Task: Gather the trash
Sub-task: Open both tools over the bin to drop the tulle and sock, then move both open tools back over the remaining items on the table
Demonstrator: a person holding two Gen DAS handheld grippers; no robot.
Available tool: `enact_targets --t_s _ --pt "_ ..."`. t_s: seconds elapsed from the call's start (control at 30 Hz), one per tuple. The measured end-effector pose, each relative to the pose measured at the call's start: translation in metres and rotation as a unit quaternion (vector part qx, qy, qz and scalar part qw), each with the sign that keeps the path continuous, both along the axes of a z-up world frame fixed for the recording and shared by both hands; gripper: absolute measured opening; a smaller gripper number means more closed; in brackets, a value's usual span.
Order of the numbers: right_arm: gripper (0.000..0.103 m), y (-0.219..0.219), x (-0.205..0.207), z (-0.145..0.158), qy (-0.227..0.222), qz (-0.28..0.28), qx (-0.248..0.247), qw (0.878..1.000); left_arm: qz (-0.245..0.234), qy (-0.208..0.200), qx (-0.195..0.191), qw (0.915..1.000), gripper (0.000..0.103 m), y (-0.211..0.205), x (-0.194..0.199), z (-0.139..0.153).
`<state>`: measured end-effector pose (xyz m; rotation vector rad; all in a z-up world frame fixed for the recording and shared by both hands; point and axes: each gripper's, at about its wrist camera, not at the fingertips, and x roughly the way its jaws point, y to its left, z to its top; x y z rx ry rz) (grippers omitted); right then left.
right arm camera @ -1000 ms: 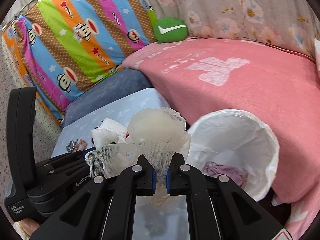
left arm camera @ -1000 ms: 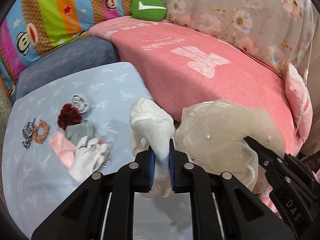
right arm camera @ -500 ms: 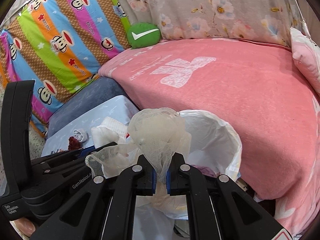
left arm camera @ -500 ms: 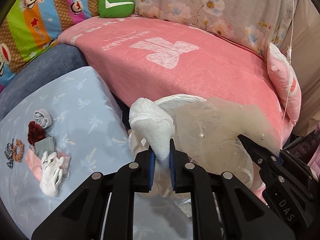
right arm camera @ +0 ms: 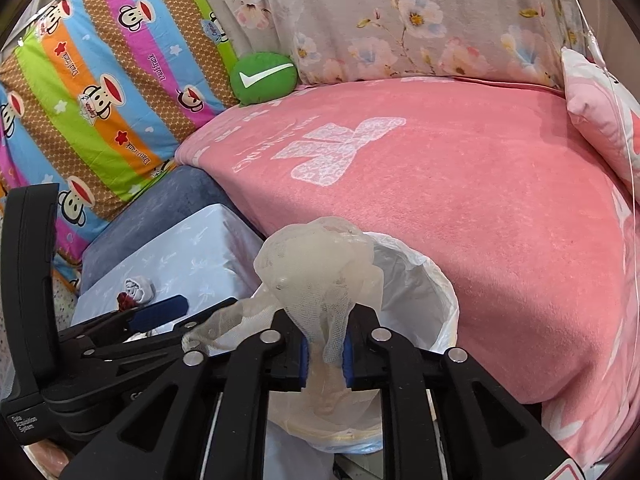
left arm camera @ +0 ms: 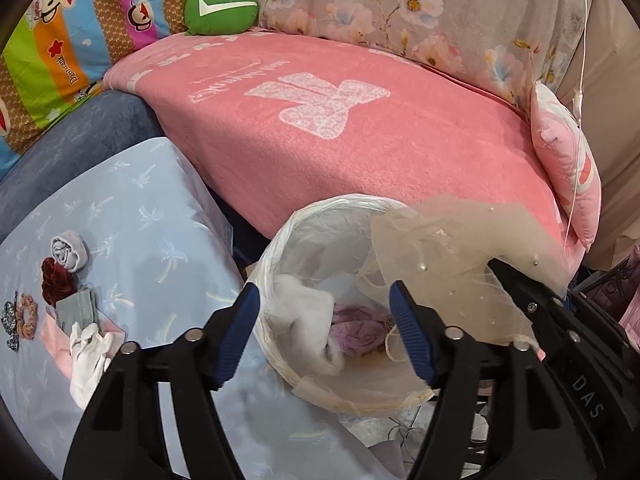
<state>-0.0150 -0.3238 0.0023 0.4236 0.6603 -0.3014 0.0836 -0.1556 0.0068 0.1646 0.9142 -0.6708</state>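
- left gripper (left arm camera: 324,332): jaws spread wide, nothing between the blue pads. it hangs over the open mouth of the trash bin (left arm camera: 280,248), which has a white bag liner.
- white cloth wad (left arm camera: 308,320) lies inside the bin at about 9 o'clock of the opening, touching a crumpled purple piece (left arm camera: 358,330) at the bottom centre.
- right gripper (right arm camera: 326,354): jaws clamped on a cream mesh bundle (right arm camera: 320,268). the bundle bulges above the pads and a tail hangs below them. it sits over the bin rim (right arm camera: 448,300); in the left wrist view the same mesh (left arm camera: 460,248) covers the bin's 2 o'clock side.
- light blue sheet (left arm camera: 132,208) at 9 o'clock of the bin carries more small items: grey roll (left arm camera: 69,250), dark red scrunchie (left arm camera: 56,282), grey fabric square (left arm camera: 76,312), white crumpled cloth (left arm camera: 88,350), orange scrunchie (left arm camera: 27,316).
- pink blanket (left arm camera: 360,140) runs behind the bin from 11 to 2 o'clock; green cushion (left arm camera: 220,8) at its far left corner.
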Motion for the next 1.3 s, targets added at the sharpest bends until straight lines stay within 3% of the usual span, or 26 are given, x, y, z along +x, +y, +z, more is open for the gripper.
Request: enact_targets --t_s 0.07,0.27,0.83,1.3 --pt "0.023 0.001 0.001 0.001 0.0 -0.001 -0.002 1.0 0.003 -0.001 -0.001 1.0 0.072 0.001 0.001 0.001" --pt "0.033 0.001 0.002 0.001 -0.001 -0.003 -0.005 1.0 0.014 -0.002 -0.004 0.9999 0.073 0.008 0.006 0.002" --pt "0.034 0.013 0.006 0.004 -0.002 0.013 -0.006 1.0 0.041 -0.006 -0.008 0.9991 0.073 0.032 0.009 0.005" --pt "0.036 0.067 0.031 0.001 0.008 0.07 -0.006 0.997 0.104 -0.008 -0.001 0.9945 0.08 0.089 0.023 0.0"
